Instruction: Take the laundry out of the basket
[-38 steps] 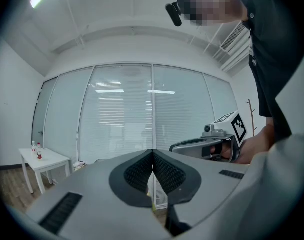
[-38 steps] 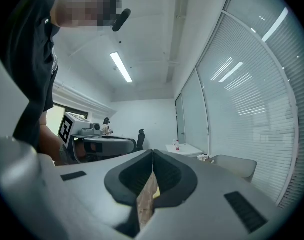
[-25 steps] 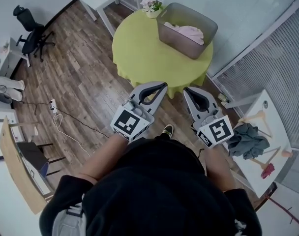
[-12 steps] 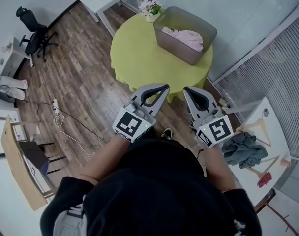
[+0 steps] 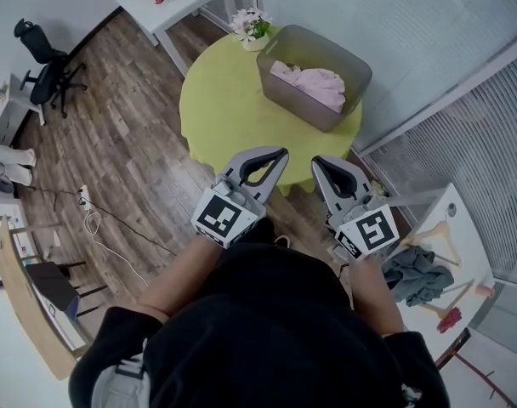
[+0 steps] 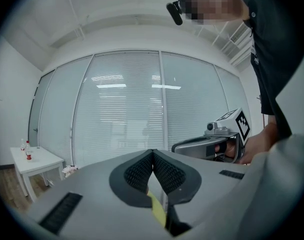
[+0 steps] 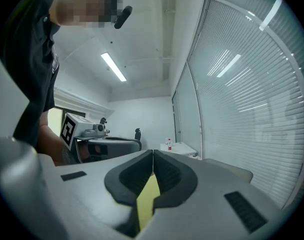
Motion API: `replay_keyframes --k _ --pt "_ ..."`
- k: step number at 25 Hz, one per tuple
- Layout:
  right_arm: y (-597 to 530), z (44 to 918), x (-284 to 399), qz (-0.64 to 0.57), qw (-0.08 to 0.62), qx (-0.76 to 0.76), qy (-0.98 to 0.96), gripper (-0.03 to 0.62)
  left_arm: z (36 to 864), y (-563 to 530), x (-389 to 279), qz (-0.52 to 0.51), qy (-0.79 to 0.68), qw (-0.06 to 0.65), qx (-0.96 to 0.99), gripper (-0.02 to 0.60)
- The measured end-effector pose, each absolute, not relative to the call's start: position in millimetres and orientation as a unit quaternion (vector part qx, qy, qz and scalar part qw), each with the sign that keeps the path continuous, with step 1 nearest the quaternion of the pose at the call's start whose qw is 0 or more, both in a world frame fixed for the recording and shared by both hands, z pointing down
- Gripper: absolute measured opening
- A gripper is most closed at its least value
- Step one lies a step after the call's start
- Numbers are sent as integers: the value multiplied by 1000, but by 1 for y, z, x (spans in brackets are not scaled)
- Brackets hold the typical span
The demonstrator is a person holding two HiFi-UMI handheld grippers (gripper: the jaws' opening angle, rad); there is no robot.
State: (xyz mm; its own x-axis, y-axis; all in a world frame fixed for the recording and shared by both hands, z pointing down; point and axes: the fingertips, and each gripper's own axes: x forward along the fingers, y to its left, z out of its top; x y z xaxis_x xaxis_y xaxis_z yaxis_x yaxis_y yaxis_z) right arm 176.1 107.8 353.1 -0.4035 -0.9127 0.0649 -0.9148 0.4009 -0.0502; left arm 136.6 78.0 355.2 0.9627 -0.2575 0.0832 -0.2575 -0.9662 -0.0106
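Both claws are clenched and empty. The left gripper has its ribbed pads meeting at the tip with nothing between them, and the right gripper reads the same way in its own view. From the head view I hold the two side by side in front of my body, pointing level toward the round table with its yellow-green cloth, and well short of it. The grey basket sits on the far right part of that table, and the pink laundry lies bunched inside it, untouched. A small pot of flowers stands just beside the basket's left corner. A dark grey garment lies on a white surface to my right. Judgement: this is the approach step, and nothing is out of the basket yet. The next move calls for closing the gap to the table, opening one pair of jaws, and then reaching over the basket's rim and down onto the pink cloth before clamping.
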Motion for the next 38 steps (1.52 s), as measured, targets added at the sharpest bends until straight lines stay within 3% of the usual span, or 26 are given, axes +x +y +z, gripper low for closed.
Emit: replay_keyframes --k 19,38 --pt "-52 367 191 64 48 583 -808 23 366 -91 157 33 -80 20 996 11" --pt "-131 389 224 78 83 595 -795 25 391 -170 177 24 -71 33 997 11"
